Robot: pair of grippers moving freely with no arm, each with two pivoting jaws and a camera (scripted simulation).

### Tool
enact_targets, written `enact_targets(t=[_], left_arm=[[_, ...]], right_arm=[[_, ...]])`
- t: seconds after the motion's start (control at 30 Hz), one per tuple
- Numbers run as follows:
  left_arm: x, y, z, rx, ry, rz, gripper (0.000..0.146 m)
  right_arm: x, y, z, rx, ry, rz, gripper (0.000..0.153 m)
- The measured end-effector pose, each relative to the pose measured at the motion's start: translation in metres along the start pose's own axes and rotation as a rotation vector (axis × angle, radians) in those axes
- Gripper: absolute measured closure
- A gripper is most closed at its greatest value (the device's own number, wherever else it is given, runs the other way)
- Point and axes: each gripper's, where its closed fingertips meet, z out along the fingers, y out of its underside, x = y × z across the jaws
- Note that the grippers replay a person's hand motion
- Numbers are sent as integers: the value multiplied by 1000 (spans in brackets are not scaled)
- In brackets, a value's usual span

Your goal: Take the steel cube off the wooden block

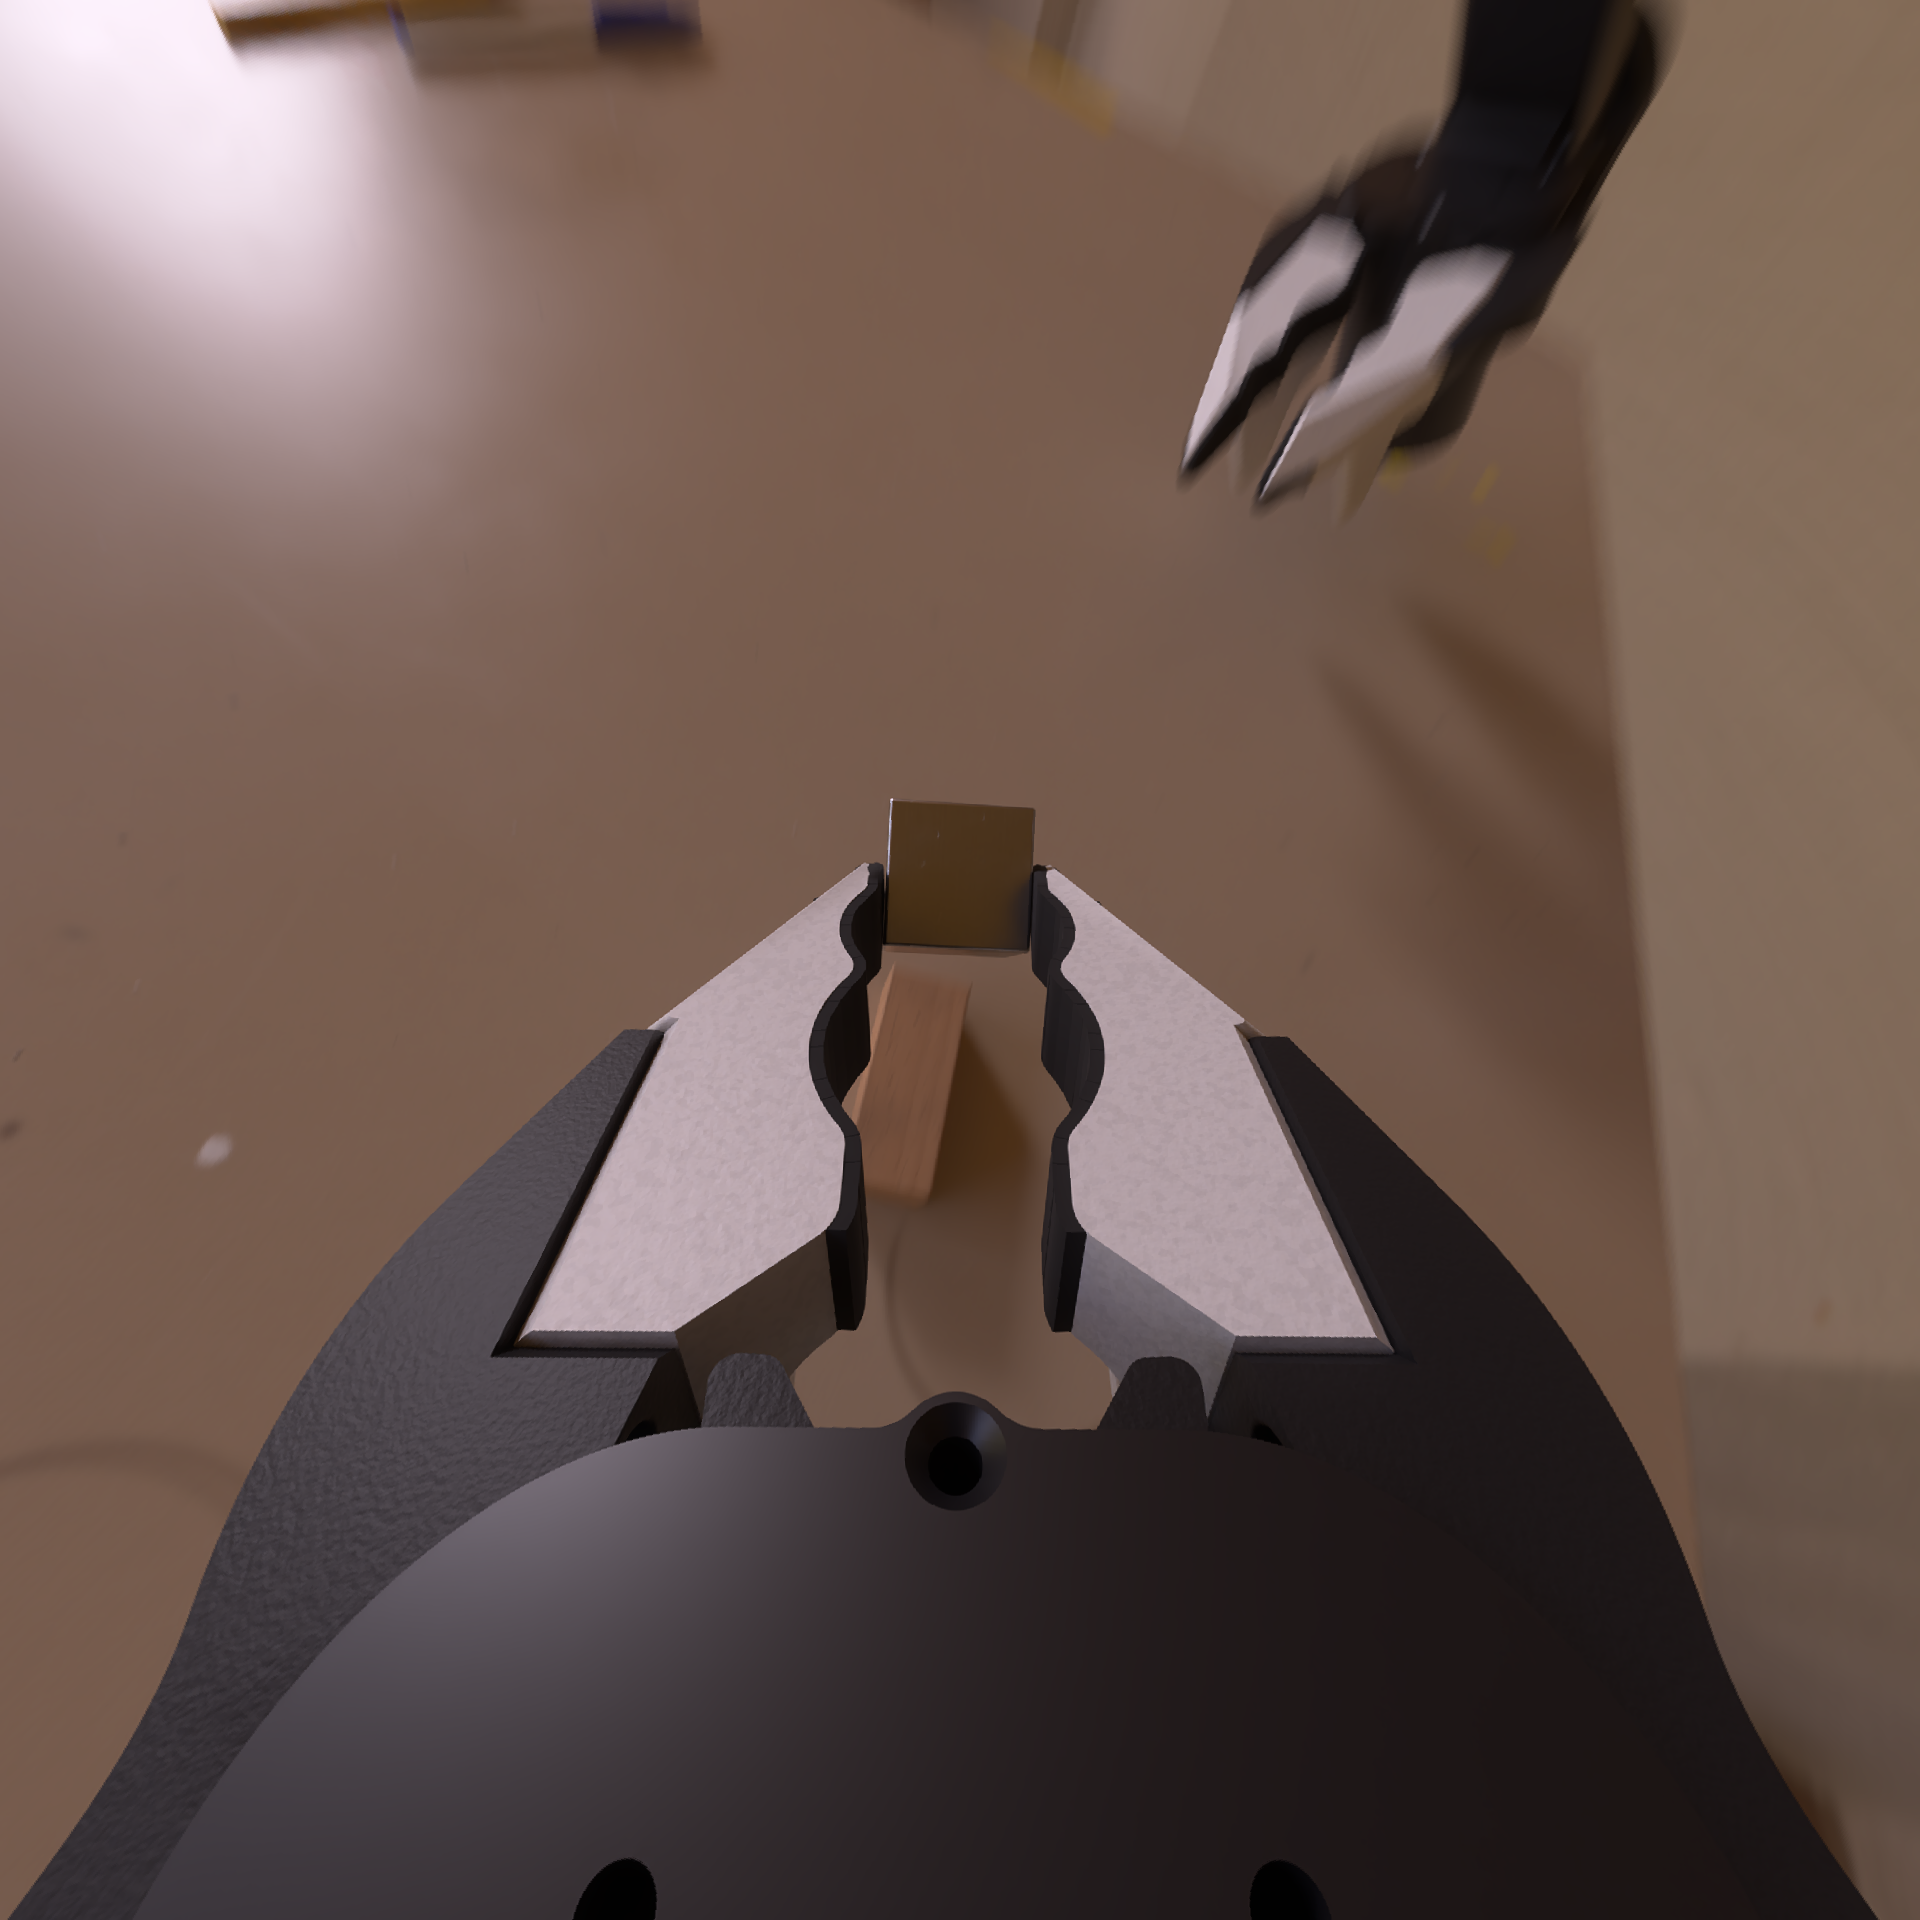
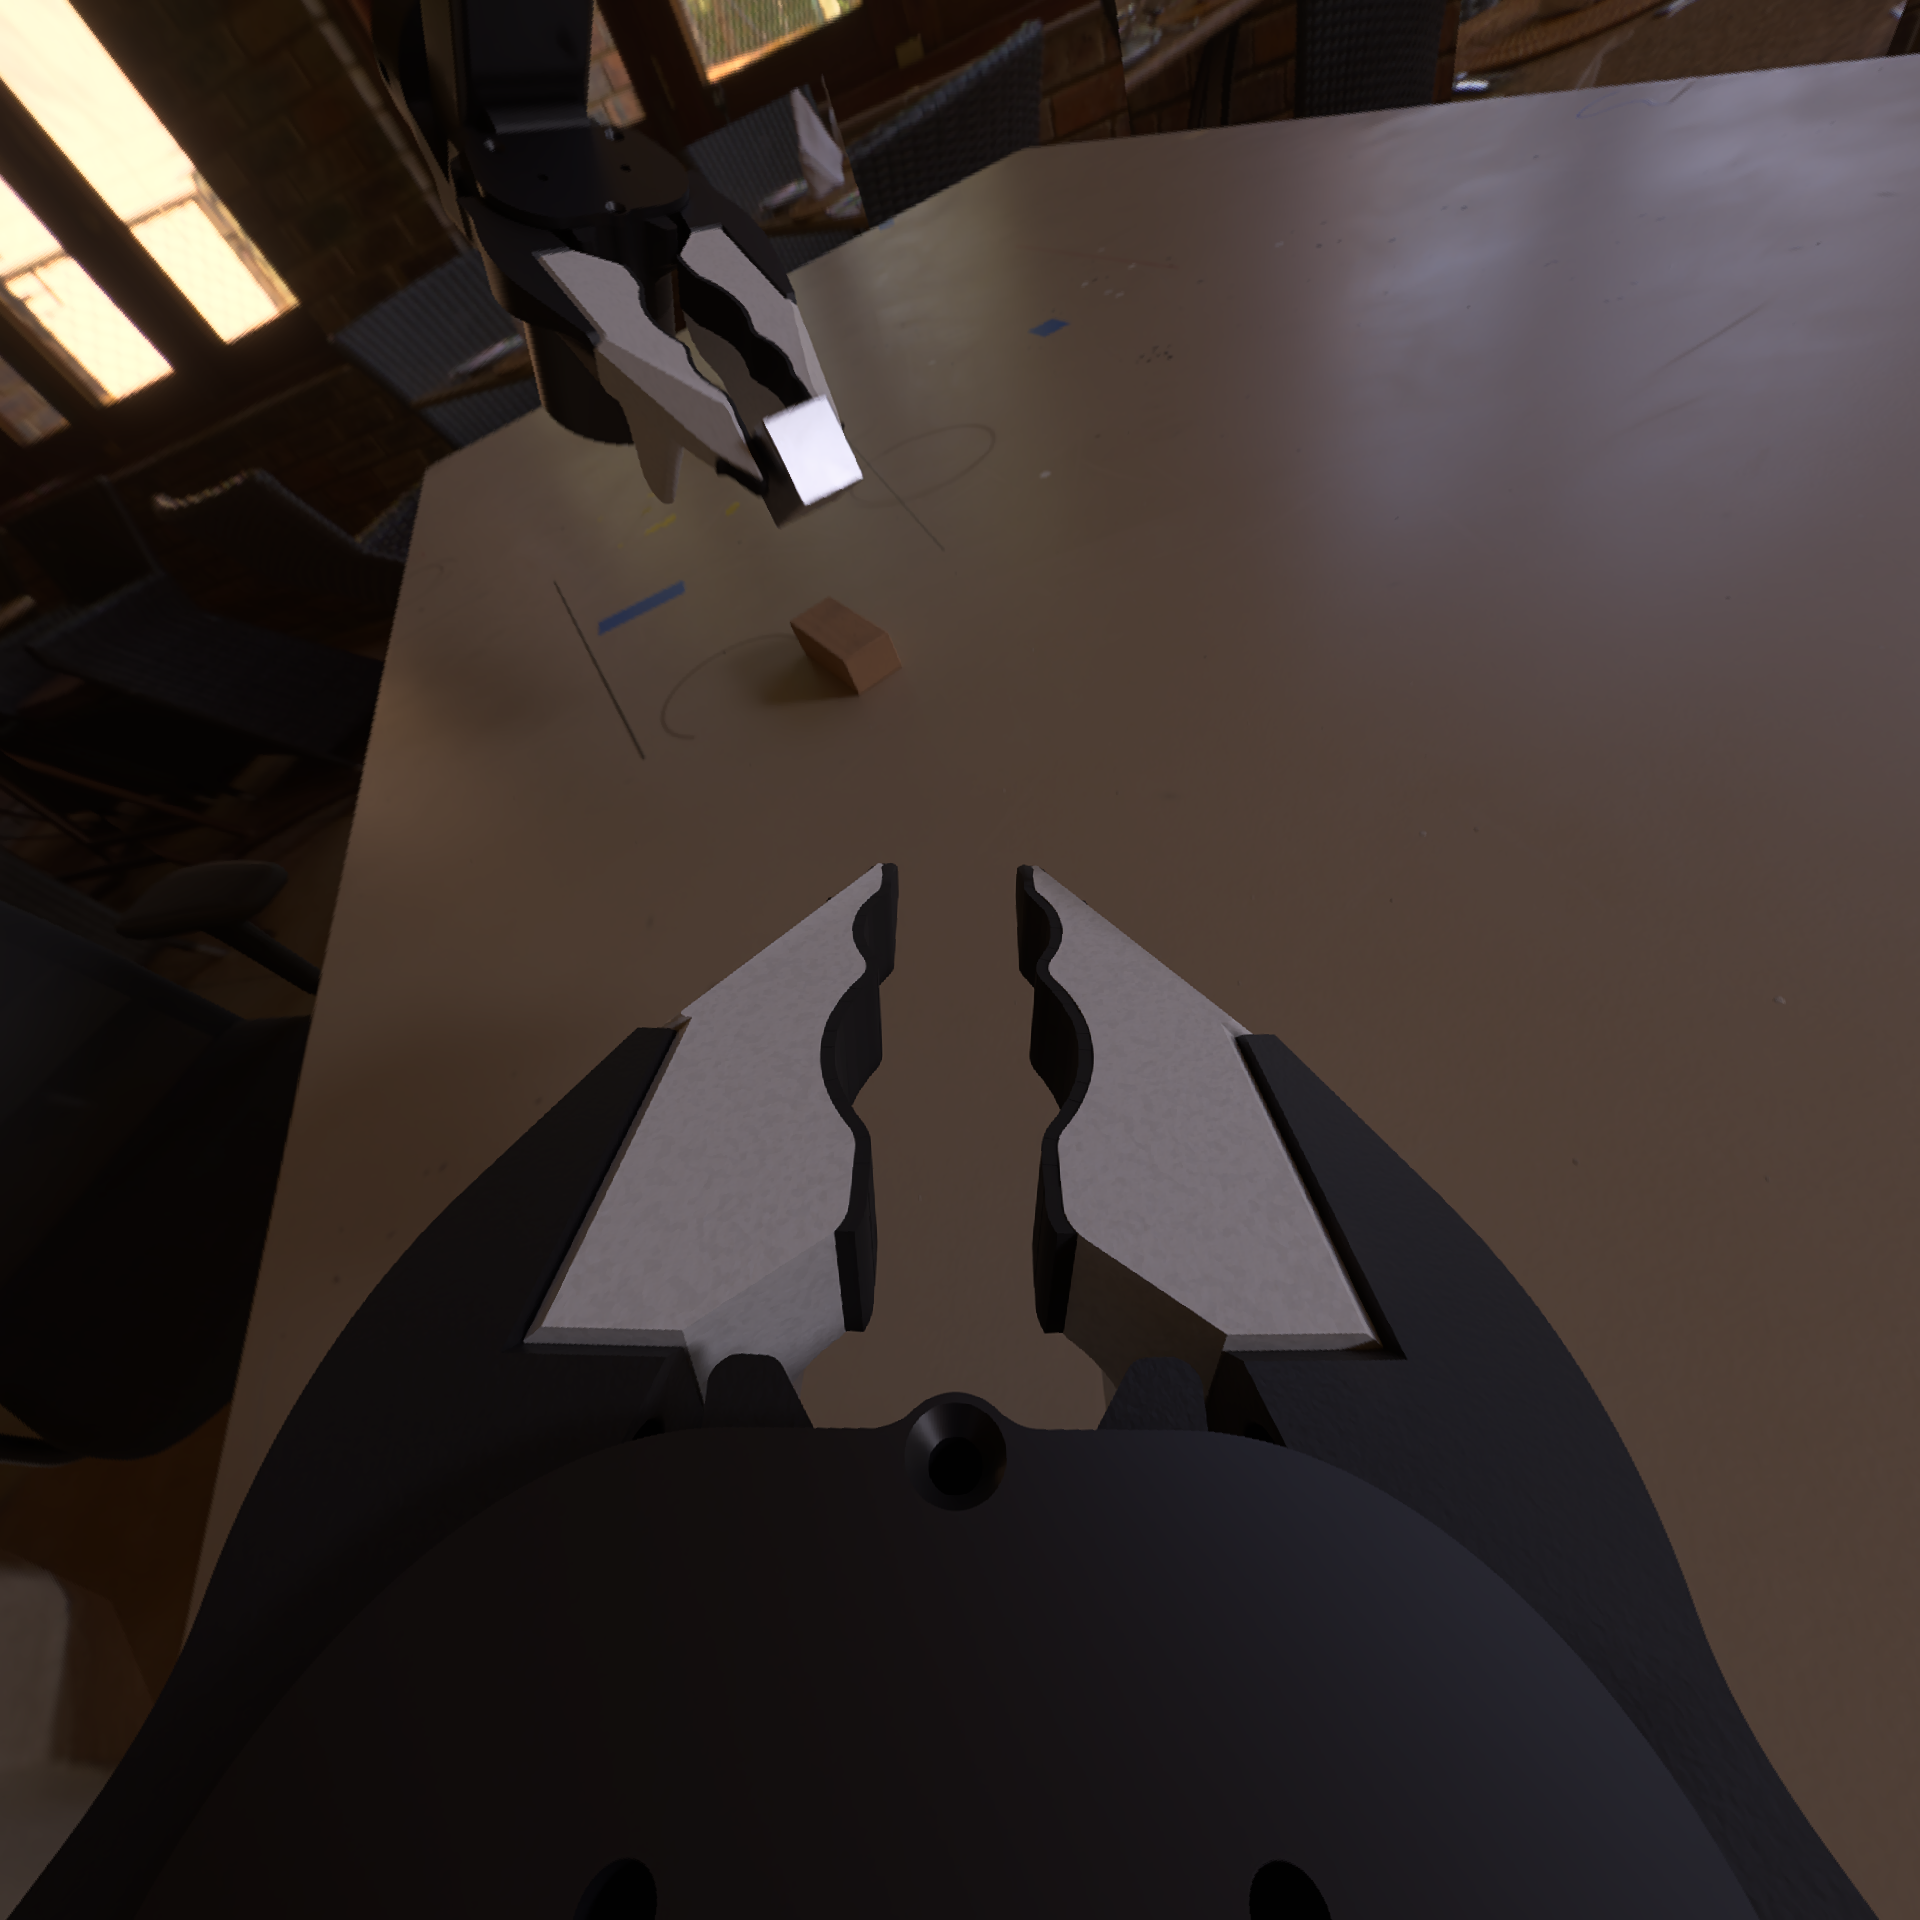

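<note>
the steel cube (image 1: 958,875) sits clenched between the tips of the left tool (image 1: 956,883), lifted clear of the wooden block (image 2: 844,643), which lies alone on the tabletop (image 2: 1351,623) below it, upper middle of the right wrist view. bare tabletop spreads wide to the right; its left edge drops off to dim chairs. the block is half hidden behind the fingers in the left wrist view. the right tool (image 2: 957,878) hangs released, holding nothing, well apart, and shows blurred at the upper right of the left view.
</note>
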Motion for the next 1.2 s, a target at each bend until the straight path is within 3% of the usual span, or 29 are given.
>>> enact_targets(t=[0.1,0.23,0.4,0.7,0.9,1.2], left_arm=[[14,-45,-10,273,118,-111,118],[43,-97,-24,574,342,-217,118],[55,-114,-19,635,386,-198,118],[68,-121,-25,716,489,-266,118],[64,-120,-24,749,445,-270,118],[46,-127,-3,574,91,-51,118]], right_arm=[[-4,-15,5,14,-21,18,130],[-23,-59,15,67,-81,-57,129],[-40,-99,33,143,-143,-148,127],[-33,-103,33,271,-231,19,127],[-6,-101,22,319,-159,112,129],[25,-101,12,348,35,-19,132]])
